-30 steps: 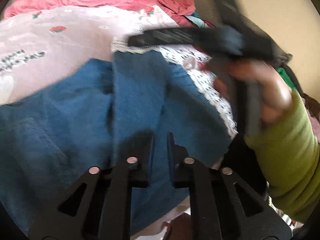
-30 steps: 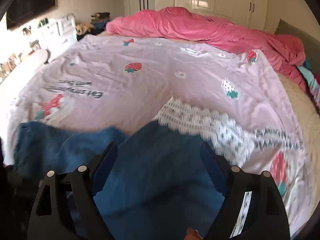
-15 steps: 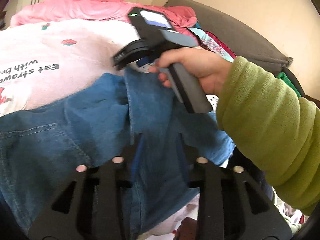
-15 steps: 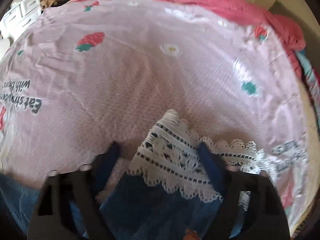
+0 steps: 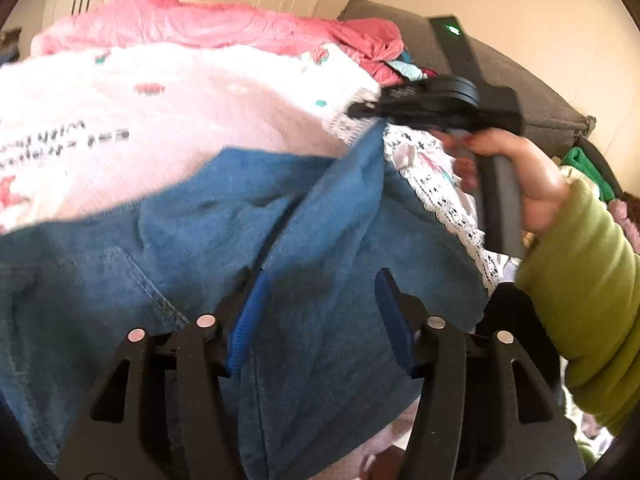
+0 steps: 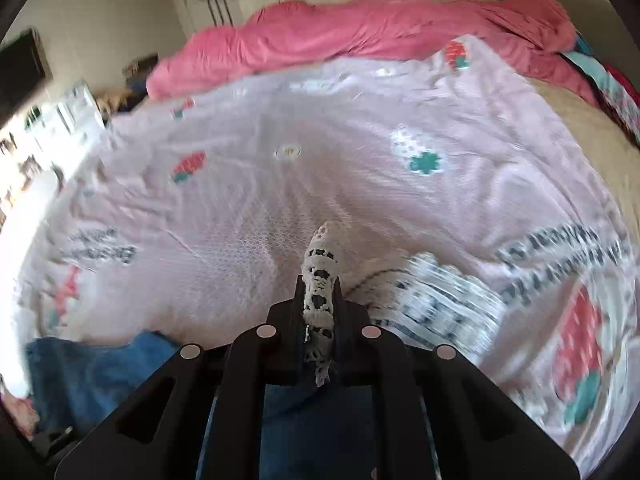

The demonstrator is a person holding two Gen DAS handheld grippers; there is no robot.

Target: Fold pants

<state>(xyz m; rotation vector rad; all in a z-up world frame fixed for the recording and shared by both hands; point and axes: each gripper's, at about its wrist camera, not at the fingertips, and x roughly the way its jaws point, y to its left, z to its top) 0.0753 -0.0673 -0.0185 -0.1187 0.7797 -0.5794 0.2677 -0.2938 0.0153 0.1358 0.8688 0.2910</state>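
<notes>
Blue denim pants [image 5: 320,220] with a white lace hem [image 5: 448,204] lie crumpled on the bed. My left gripper [image 5: 320,312] hovers over the seat of the pants with its jaws opening. Denim lies between the blue pads [image 5: 246,320], which stand apart from it. A hand in a green sleeve [image 5: 580,280] holds my right gripper [image 5: 372,110] at the far leg end. In the right wrist view the right gripper [image 6: 319,292] has its jaws closing tight on a strip of the lace hem [image 6: 320,264], which sticks up past the fingertips. More denim [image 6: 92,364] shows at lower left.
The pants rest on a pale pink bedspread [image 6: 320,160] printed with strawberries and lettering. A bunched pink duvet [image 6: 360,32] lies along the far side. A grey headboard [image 5: 532,92] and piled clothes stand at the right, a dresser [image 6: 60,120] at the left.
The left jaws, shut on denim before, have spread apart. The right gripper came down over the lace hem with wide jaws and has since closed on it.
</notes>
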